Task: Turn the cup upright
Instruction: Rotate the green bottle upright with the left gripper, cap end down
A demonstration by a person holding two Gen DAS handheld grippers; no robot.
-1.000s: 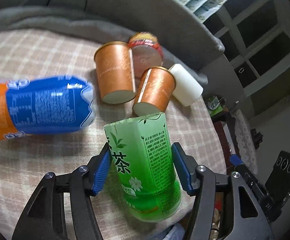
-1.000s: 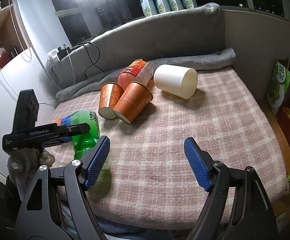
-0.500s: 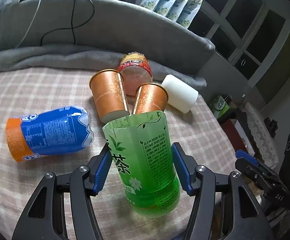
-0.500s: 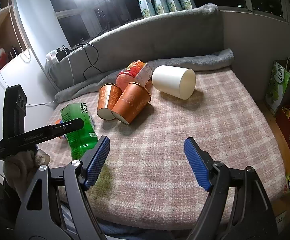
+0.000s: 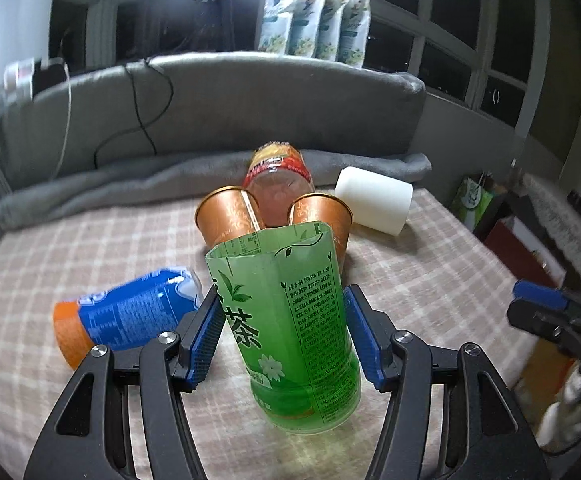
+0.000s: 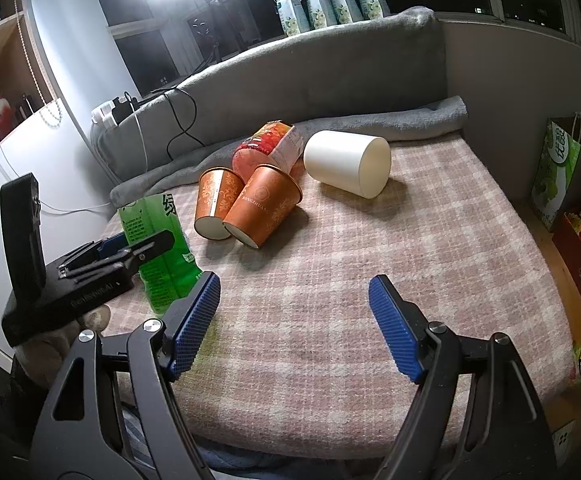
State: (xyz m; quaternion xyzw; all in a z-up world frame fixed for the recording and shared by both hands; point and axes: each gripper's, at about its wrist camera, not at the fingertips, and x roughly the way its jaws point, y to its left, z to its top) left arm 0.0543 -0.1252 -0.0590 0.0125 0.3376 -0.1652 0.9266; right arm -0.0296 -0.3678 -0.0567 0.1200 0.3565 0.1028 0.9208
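My left gripper (image 5: pixel 284 336) is shut on a green tea cup (image 5: pixel 290 328) cut from a bottle, open end up, nearly upright with its base on or just above the plaid blanket. It shows at the left in the right wrist view (image 6: pixel 158 248), where the left gripper (image 6: pixel 122 250) clasps it. My right gripper (image 6: pixel 292 326) is open and empty over the blanket's front part. Two orange paper cups (image 6: pixel 246 204), a white cup (image 6: pixel 346 162), a red-labelled cup (image 6: pixel 268 144) and a blue-and-orange cup (image 5: pixel 122 316) lie on their sides.
The plaid blanket (image 6: pixel 430 260) covers the surface, with a grey folded blanket and backrest (image 6: pixel 330 72) behind. Cables hang at the back left. A green bag (image 6: pixel 562 164) and boxes stand beyond the right edge.
My left gripper has tilted the green cup up from leaning to nearly upright and brought it down toward the blanket. The right gripper has stayed still and open.
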